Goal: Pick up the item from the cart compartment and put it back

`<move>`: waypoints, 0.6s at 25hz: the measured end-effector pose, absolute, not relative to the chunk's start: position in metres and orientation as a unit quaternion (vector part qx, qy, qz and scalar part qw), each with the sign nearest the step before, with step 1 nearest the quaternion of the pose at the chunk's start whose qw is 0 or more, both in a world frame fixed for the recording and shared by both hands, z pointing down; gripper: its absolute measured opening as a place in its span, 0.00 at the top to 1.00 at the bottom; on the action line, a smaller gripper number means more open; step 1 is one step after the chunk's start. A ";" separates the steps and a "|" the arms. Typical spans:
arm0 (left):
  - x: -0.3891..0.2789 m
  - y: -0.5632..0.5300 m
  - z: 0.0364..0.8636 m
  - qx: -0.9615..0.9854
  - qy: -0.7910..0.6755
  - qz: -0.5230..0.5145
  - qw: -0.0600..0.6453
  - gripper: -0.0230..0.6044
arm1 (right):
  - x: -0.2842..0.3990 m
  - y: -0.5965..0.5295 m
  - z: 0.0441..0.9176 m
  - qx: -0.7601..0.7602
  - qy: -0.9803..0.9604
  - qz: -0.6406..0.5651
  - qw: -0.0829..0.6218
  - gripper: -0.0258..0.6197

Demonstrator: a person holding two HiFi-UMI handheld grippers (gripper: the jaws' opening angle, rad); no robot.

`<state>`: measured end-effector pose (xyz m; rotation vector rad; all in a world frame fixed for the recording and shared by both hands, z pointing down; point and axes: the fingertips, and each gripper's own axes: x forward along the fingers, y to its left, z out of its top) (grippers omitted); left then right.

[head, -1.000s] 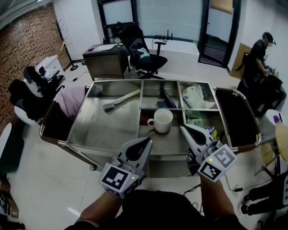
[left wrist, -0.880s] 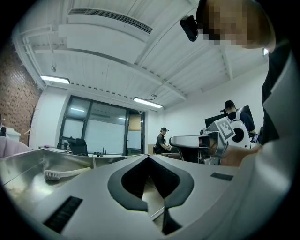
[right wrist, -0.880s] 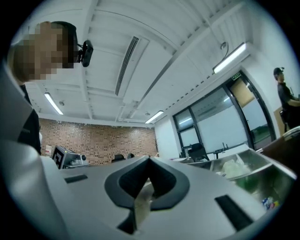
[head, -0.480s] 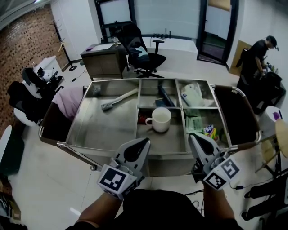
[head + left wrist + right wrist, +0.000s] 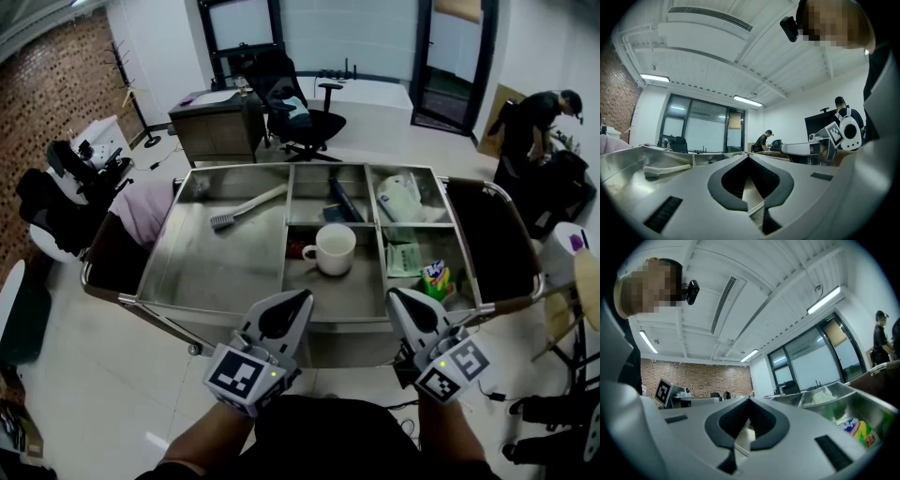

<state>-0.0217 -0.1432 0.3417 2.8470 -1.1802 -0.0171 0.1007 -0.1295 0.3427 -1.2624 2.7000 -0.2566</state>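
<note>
A steel cart [image 5: 234, 281] with several compartments stands before me. A white mug [image 5: 335, 249] sits in the near middle compartment. A colourful packet [image 5: 435, 277] lies in the near right one and shows low at the right of the right gripper view [image 5: 855, 430]. My right gripper [image 5: 398, 295] hangs shut and empty over the cart's near rim, just left of that packet. My left gripper [image 5: 302, 298] is also shut and empty, at the near rim in front of the mug. The jaws meet at their tips in both gripper views [image 5: 748, 154] [image 5: 749, 399].
A white brush [image 5: 248, 207] lies in the big left compartment and shows in the left gripper view [image 5: 665, 169]. A white bag [image 5: 401, 197] and green packets [image 5: 405, 257] fill the right compartments. Behind the cart are an office chair [image 5: 305, 117] and a desk [image 5: 211, 122]; a person [image 5: 534, 117] stands at the far right.
My right gripper has drawn back from over the near right compartment to the cart's near rim and sunk a little, so the colourful packet shows fully. The left gripper has stayed put.
</note>
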 end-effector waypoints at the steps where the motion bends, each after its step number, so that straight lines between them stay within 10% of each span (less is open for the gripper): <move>1: -0.021 -0.143 0.342 0.924 -0.382 -0.006 0.030 0.96 | 0.100 -0.130 0.345 -0.422 0.900 -0.086 0.072 0.94; 15: -0.016 -0.140 0.344 0.925 -0.379 -0.002 0.030 0.96 | 0.101 -0.130 0.349 -0.429 0.897 -0.078 0.070 0.94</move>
